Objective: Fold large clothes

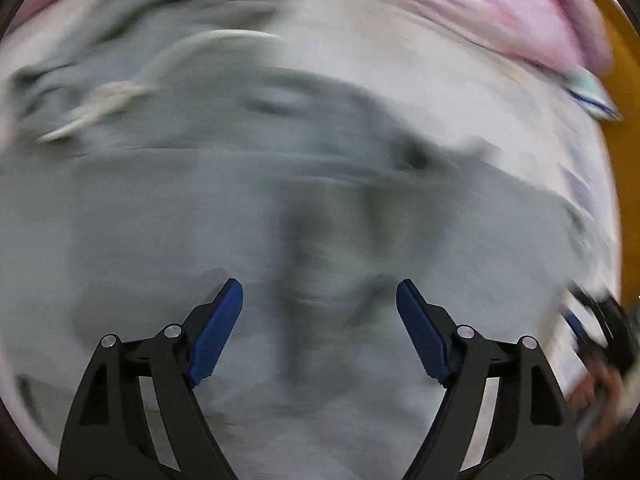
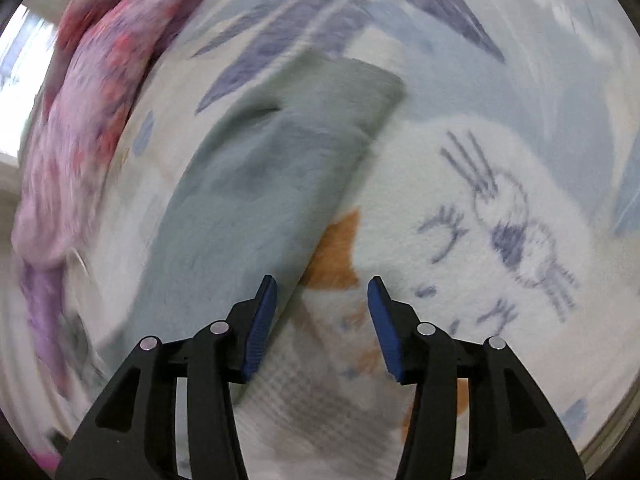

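A large grey-green garment (image 1: 200, 216) fills the left wrist view, blurred by motion, with a pale drawstring (image 1: 104, 100) at its upper left. My left gripper (image 1: 320, 292) is open and empty just above the fabric. In the right wrist view a long folded part of the same garment (image 2: 256, 184) lies slanted across a patterned blanket (image 2: 480, 208). My right gripper (image 2: 322, 288) is open and empty, its left finger (image 2: 260, 320) over the garment's lower edge. The other gripper shows blurred at the right edge of the left wrist view (image 1: 596, 320).
A pink and purple floral cloth (image 2: 88, 128) is bunched along the left of the right wrist view and shows at the top right of the left wrist view (image 1: 500, 12). A yellow-orange surface (image 1: 624, 92) lies at the far right.
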